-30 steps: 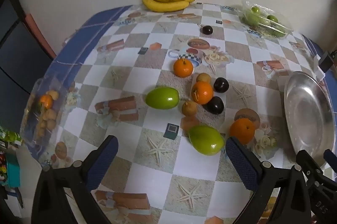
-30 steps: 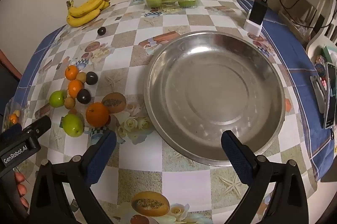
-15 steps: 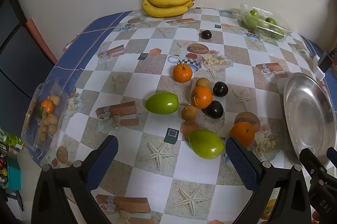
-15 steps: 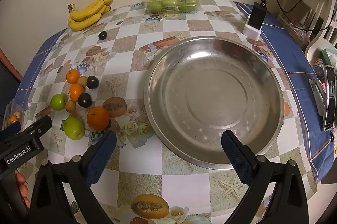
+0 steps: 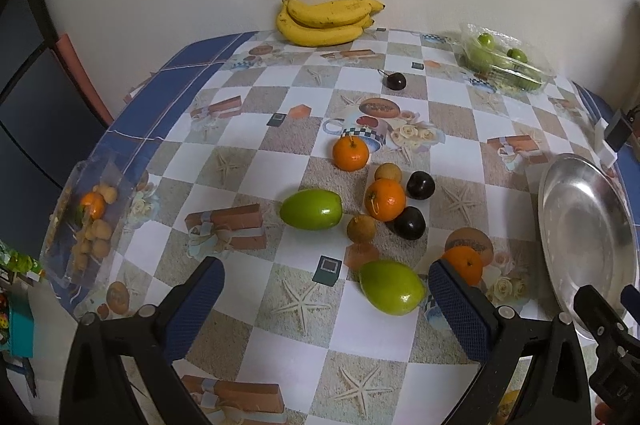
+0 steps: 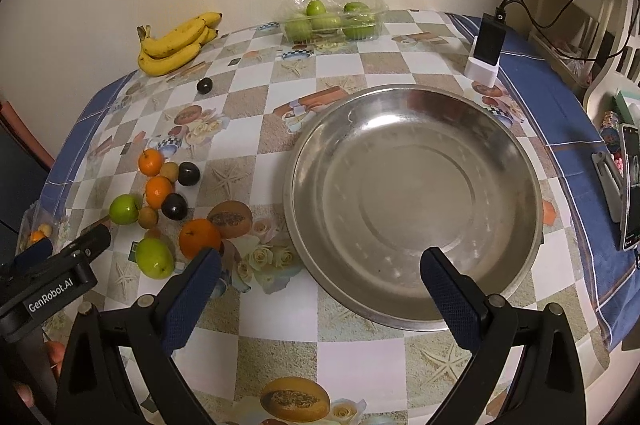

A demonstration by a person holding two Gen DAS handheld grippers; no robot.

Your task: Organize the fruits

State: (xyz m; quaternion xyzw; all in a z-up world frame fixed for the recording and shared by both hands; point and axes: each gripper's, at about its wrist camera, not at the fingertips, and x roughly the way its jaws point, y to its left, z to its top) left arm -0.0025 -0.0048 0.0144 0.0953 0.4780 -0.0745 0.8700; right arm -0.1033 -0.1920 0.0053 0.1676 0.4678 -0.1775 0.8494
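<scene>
Loose fruit lies on the patterned tablecloth: a near green fruit [image 5: 391, 287], a second green fruit [image 5: 311, 209], three oranges [image 5: 385, 199], two dark plums [image 5: 409, 222] and small brown fruits [image 5: 361, 228]. A large empty steel bowl [image 6: 412, 201] stands to their right; its rim also shows in the left wrist view [image 5: 584, 225]. My left gripper [image 5: 326, 305] is open and empty, just short of the near green fruit. My right gripper [image 6: 320, 291] is open and empty over the bowl's near rim.
A banana bunch [image 5: 326, 21] and a clear box of green fruit [image 6: 334, 19] sit at the back by the wall. A lone dark fruit [image 5: 396, 81] lies behind the group. A plastic bag of fruit [image 5: 86, 221] lies at the left edge. A black charger [image 6: 490, 45] and a phone [image 6: 630, 185] stand at the right.
Both grippers have drawn back and risen a little, so the table and fruit sit lower and farther in view. Nothing was taken hold of; the fruit has not moved.
</scene>
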